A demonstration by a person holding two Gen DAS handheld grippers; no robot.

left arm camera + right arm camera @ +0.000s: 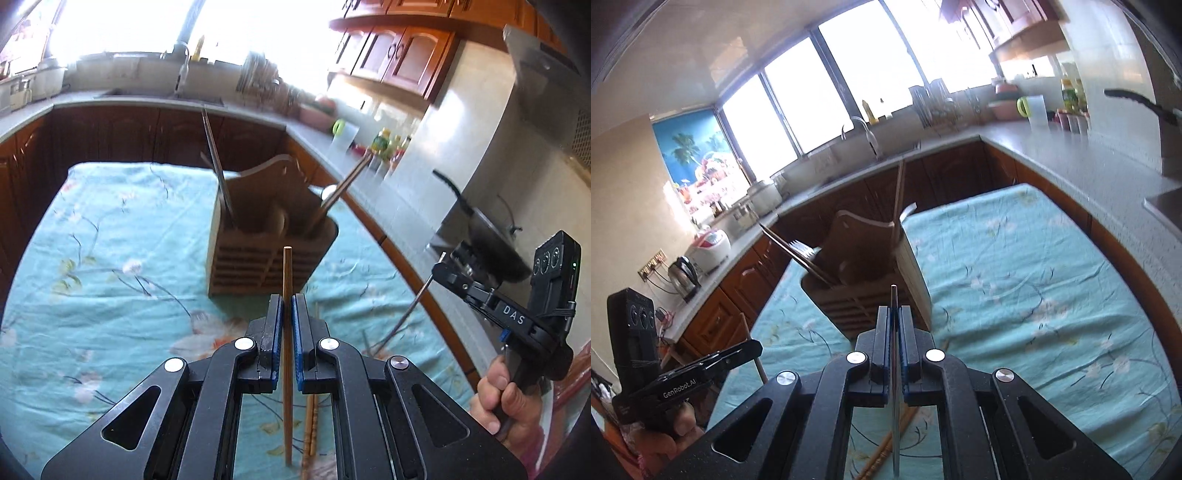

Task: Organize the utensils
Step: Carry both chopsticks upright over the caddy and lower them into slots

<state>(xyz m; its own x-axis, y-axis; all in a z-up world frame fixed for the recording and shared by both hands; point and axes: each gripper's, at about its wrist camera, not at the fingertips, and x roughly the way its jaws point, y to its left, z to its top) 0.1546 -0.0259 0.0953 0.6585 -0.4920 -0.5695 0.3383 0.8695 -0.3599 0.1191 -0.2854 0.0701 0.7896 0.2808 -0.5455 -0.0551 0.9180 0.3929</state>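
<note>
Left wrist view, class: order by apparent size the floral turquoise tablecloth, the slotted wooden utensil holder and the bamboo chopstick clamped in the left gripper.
1. Floral turquoise tablecloth, largest by far.
2. Slotted wooden utensil holder.
3. Bamboo chopstick in the left gripper: long but thin, and its nearness to the camera exaggerates it.

Right gripper (894, 325) clamps thin metal utensil (894, 406) — wooden holder (871, 280) ahead on tablecloth (1015, 295).

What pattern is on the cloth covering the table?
Turquoise tablecloth printed with pale flowers and thin dark branches; clearest in the right wrist view.

Open tablecloth (110, 229) around the wooden utensil holder (266, 254), leaning utensils (218, 166) above its slots.
</note>
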